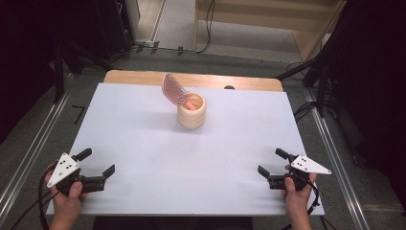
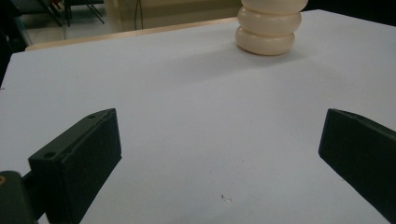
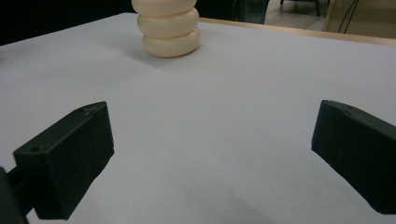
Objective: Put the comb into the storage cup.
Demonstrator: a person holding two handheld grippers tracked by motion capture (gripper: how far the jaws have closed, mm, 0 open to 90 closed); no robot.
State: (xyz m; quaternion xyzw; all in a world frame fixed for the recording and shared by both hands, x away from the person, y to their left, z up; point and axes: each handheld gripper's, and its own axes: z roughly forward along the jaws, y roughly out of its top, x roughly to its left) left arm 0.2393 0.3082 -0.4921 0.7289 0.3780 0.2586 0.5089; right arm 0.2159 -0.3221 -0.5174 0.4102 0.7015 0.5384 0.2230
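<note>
We hold the left tongs (image 1: 102,162) at the near left corner of the table (image 1: 143,139), jaws spread wide with nothing between them, low over the white top. In the left gripper view the two black jaws stand far apart at the bottom corners, bare white surface between them and a tiny speck on it. We hold the right tongs (image 1: 269,162) at the near right corner, likewise wide and empty, a grey plate on top of each gripper and a hand (image 1: 298,196) wrapped round the grip from below; the left hand (image 1: 67,199) does the same on its side. Both tongs point toward the middle of the table and sit well apart from each other. Far from both, near the middle of the far half of the table, stands the cup (image 1: 192,111), a cream, ribbed pot that rises in rounded rings, upright on the white top. In the left gripper view the cup (image 2: 268,28) shows at the top right, in the right gripper view the cup (image 3: 169,29) at the top left. A pink brush (image 1: 174,90) stands in the cup, its head leaning out to the far left above the rim. Along the far edge a strip of wood shows beyond the white sheet.
</note>
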